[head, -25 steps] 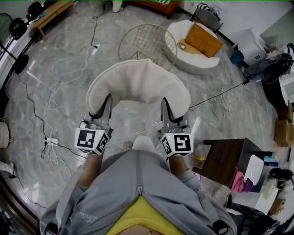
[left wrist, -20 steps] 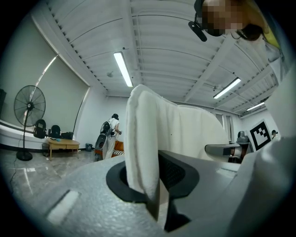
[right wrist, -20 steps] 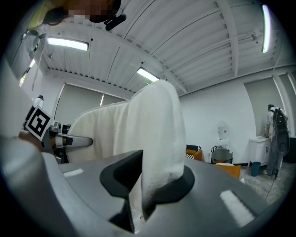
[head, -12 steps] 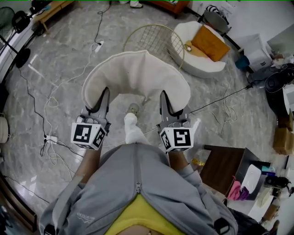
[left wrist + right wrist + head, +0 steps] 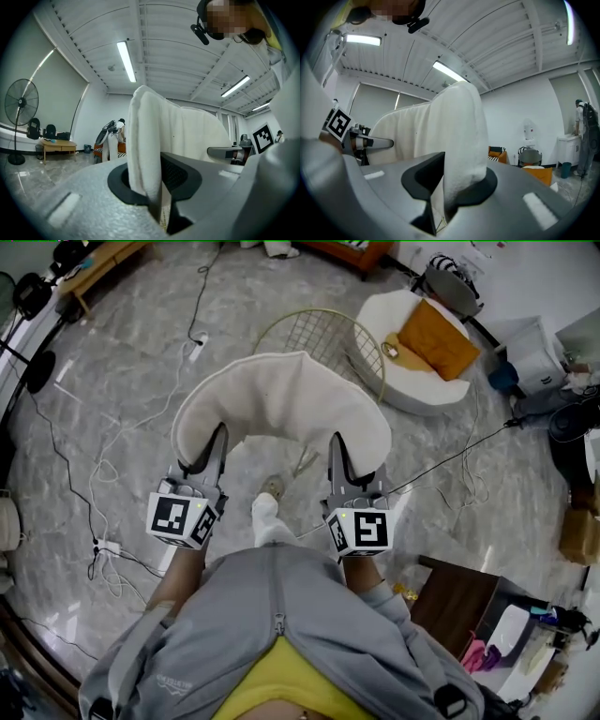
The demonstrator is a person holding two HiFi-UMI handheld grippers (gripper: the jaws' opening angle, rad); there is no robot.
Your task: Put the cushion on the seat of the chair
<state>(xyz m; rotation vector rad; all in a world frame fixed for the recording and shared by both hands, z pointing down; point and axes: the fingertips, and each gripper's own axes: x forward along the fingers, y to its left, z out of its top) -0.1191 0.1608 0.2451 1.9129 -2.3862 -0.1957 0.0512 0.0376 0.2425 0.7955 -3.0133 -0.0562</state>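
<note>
A white curved cushion (image 5: pixel 281 399) hangs in the air between both grippers, above the marble floor. My left gripper (image 5: pixel 214 442) is shut on the cushion's left end (image 5: pixel 147 140), and my right gripper (image 5: pixel 337 448) is shut on its right end (image 5: pixel 457 136). In both gripper views the fabric is pinched between the jaws and rises upright in front of the camera. The gold wire chair (image 5: pixel 319 334) stands just beyond the cushion's far edge; the cushion hides part of its seat. My leg and shoe (image 5: pixel 270 498) show below the cushion.
A white round chair (image 5: pixel 412 381) with an orange cushion (image 5: pixel 439 338) stands at the back right. A dark wooden table (image 5: pixel 459 601) is at the lower right. Cables (image 5: pixel 112 442) trail over the floor at the left. A standing fan (image 5: pixel 21 101) is by the left wall.
Both grippers and the cushion have moved forward over the floor, toward the wire chair, which now sits closer behind the cushion. Both grips are unchanged.
</note>
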